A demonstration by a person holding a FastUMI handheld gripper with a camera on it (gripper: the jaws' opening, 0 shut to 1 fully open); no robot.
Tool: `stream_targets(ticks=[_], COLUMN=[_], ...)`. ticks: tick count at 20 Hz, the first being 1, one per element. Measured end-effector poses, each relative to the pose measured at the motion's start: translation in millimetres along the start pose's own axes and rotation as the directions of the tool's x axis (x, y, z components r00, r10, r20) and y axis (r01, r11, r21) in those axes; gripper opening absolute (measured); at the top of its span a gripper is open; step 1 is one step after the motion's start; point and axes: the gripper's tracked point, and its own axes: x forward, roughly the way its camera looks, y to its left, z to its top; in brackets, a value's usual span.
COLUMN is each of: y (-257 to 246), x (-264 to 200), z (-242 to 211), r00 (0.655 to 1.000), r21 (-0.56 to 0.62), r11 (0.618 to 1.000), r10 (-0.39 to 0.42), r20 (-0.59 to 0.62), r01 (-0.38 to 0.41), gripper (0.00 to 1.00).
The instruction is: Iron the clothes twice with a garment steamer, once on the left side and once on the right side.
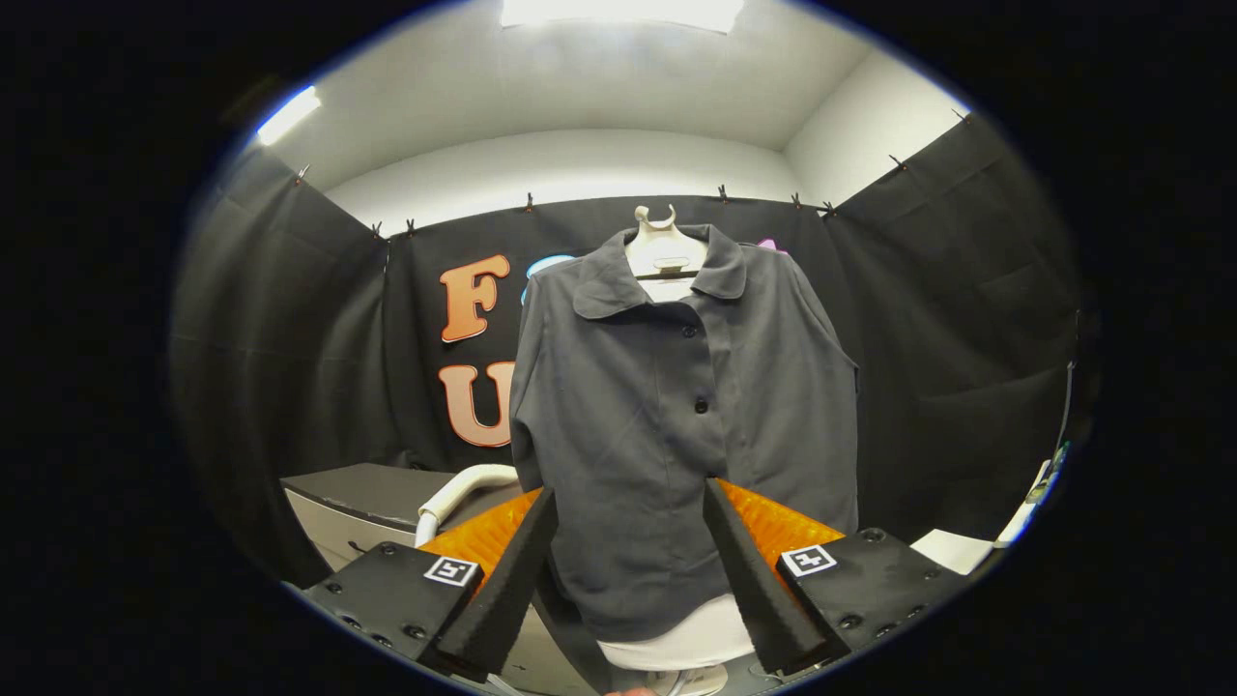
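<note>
claw (628, 503) released, fingers spread apart at frame bottom, gripping nothing. dark grey shirt (667, 416) hangs centre frame on a pale hanger (663, 253), its hem between the fingers beyond the tips. white curved tube (462, 488) lower left beside a grey cabinet (358, 498).

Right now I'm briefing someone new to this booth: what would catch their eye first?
A dark grey button-up shirt on a pale hanger, hanging straight ahead beyond the gripper, whose fingers stand open with nothing between them. Just behind the left finger, a white curved handle pokes up beside a grey cabinet.
</note>
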Motion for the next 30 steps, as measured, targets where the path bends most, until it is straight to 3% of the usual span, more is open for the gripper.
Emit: stream_targets(ticks=[8,14,25,30], y=[7,31,159,200], x=[-2,9,81,131], z=[2,27,53,41], r00=[1.0,0.999,0.961,0.952], r21=[-0.005,-0.031,0.018,0.019], r11=[1.0,0.999,0.961,0.955], r10=[0.012,0.041,0.275,0.298], r20=[-0.007,0.032,-0.018,-0.069], r01=[-0.012,-0.04,-0.275,-0.297], gripper=[0.98,0.98,0.98,0.98])
